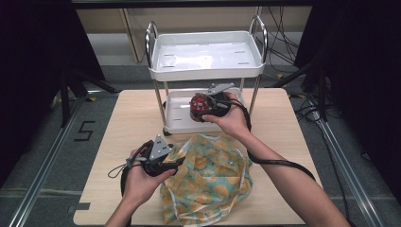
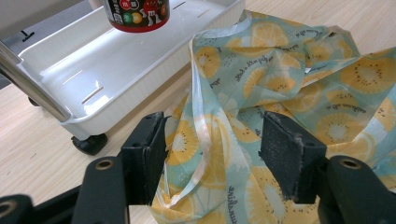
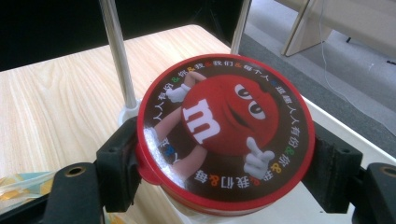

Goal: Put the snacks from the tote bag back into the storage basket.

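A round red candy can (image 1: 199, 101) with a cartoon lid (image 3: 224, 126) hangs over the lower tray (image 1: 177, 118) of a white cart. My right gripper (image 1: 204, 108) (image 3: 227, 158) is shut on it, its pads pressing on opposite sides of the lid. A teal cloth bag (image 1: 213, 179) printed with orange slices lies crumpled on the wooden table. My left gripper (image 1: 172, 163) (image 2: 212, 158) is at the bag's left edge, jaws wide, with the bag's fabric (image 2: 299, 79) and a pale ribbon strap (image 2: 200, 121) lying loosely between them. The can's base (image 2: 136, 14) hangs above the tray (image 2: 70, 121).
The white two-tier cart stands at the table's far middle, its upper tray (image 1: 205, 71) holding nothing. Chrome posts (image 3: 116, 56) rise at its corners and black castors (image 2: 91, 143) rest on the table (image 1: 127, 123). Cables trail on the floor at the right.
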{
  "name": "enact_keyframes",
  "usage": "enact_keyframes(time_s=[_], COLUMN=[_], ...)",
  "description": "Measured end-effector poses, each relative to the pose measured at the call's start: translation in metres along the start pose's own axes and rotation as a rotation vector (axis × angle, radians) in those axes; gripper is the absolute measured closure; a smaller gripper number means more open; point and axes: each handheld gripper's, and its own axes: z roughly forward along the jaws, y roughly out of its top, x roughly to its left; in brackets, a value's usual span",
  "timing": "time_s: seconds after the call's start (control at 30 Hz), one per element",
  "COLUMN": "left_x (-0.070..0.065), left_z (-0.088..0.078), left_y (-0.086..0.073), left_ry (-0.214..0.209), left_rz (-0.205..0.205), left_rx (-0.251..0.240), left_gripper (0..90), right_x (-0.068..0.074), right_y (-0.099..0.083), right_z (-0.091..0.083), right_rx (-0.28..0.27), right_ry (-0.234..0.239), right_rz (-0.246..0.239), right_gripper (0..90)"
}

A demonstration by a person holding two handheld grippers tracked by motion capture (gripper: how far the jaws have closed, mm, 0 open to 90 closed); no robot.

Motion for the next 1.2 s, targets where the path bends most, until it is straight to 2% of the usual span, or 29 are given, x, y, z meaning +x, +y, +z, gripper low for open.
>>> enact_keyframes(time_s=[0.17,0.2,0.27,0.3,0.33,0.43,0.5,0.53,0.63,0.67,0.8,1.1,1.13,1.2], left_x=[0.0,0.0,0.0,0.001,0.0,0.0,0.001,0.0,0.0,0.0,0.001,0.001,0.001,0.0], left_z=[0.0,0.0,0.0,0.0,0.0,0.0,-0.001,0.0,0.0,0.0,0.0,0.0,0.0,0.0], left_y=[0.0,0.0,0.0,0.0,0.0,0.0,0.0,0.0,0.0,0.0,0.0,0.0,0.0,0.0], left_ry=[-0.001,-0.01,-0.01,-0.01,-0.009,-0.006,-0.007,-0.007,-0.007,-0.008,-0.008,-0.01,-0.007,-0.003], left_rz=[0.003,0.009,0.006,0.022,0.003,0.001,0.02,0.005,0.015,0.005,0.025,0.021,0.017,0.002], left_rx=[-0.001,0.003,0.001,0.002,0.0,-0.003,0.0,-0.001,-0.001,0.001,0.008,0.004,0.002,0.001], left_gripper=[40.0,40.0,40.0,39.9,39.9,39.9,39.9,39.9,39.9,39.9,39.8,39.8,39.8,39.8], right_x=[-0.002,-0.001,-0.001,-0.001,-0.001,-0.001,-0.001,-0.002,-0.002,-0.003,-0.004,-0.006,-0.006,-0.006], right_y=[0.0,0.001,0.001,0.002,0.002,0.002,0.002,0.002,0.001,0.0,-0.001,-0.004,-0.004,-0.004], right_z=[0.003,0.002,0.003,0.004,0.004,0.004,0.005,0.006,0.006,0.007,0.009,0.014,0.014,0.015], right_rx=[0.005,0.006,0.007,0.001,0.001,0.014,0.008,0.009,0.014,0.018,0.013,0.031,0.027,0.03], right_ry=[-0.022,-0.002,-0.001,-0.001,-0.005,-0.005,-0.006,-0.008,-0.002,-0.009,-0.007,-0.028,-0.004,-0.005], right_rz=[-0.022,-0.008,-0.012,-0.011,-0.012,-0.013,-0.014,-0.016,-0.009,-0.011,0.001,-0.017,0.0,0.002], right_gripper=[26.1,26.1,26.1,26.1,26.1,26.1,26.1,26.1,26.1,26.1,26.1,26.1,26.1,26.1])
